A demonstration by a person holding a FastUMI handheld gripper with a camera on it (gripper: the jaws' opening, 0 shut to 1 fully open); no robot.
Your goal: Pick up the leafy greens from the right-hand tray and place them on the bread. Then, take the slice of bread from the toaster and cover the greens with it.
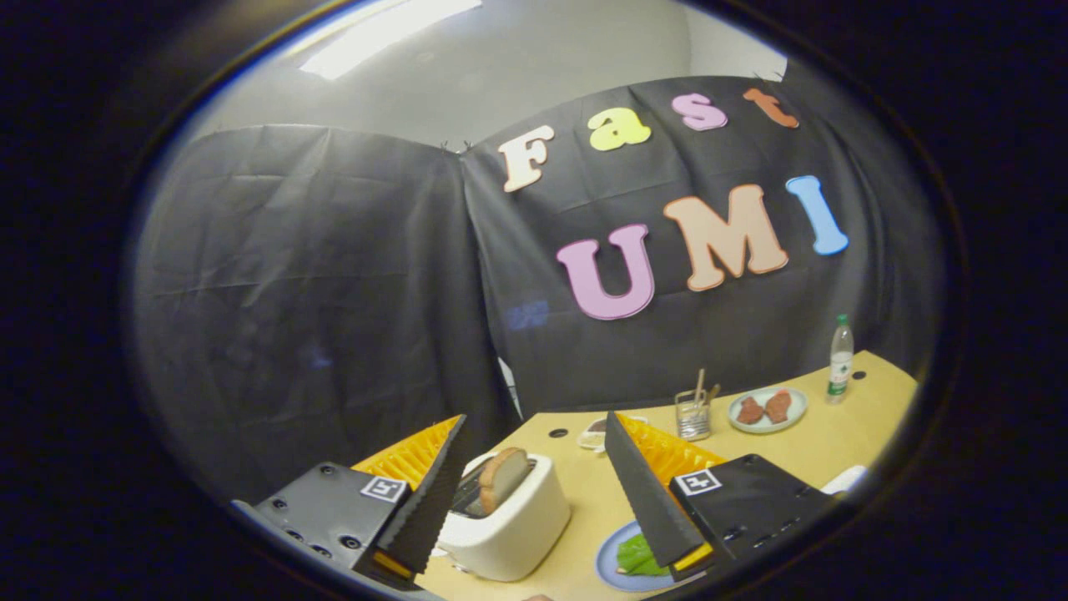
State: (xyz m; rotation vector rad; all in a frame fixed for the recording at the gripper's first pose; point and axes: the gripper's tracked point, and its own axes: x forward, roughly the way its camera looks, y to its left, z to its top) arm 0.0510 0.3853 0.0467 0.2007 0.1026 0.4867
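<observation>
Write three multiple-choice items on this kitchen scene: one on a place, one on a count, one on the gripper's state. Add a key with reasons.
1. Where is the slice of bread?
A. In the white toaster
B. On the blue plate
C. Beside the bottle

2. How many brown pieces lie on the pale plate near the water bottle?
A. One
B. Two
C. Four

3. The gripper is:
A. Shut on the bread
B. Shut on the greens
C. Open, holding nothing

Key: 1 A, the slice sticks up from the toaster's slot. 2 B, two pieces sit side by side. 3 C, the fingers stand wide apart, with the toaster between them and the leafy greens on the blue plate untouched.
</observation>
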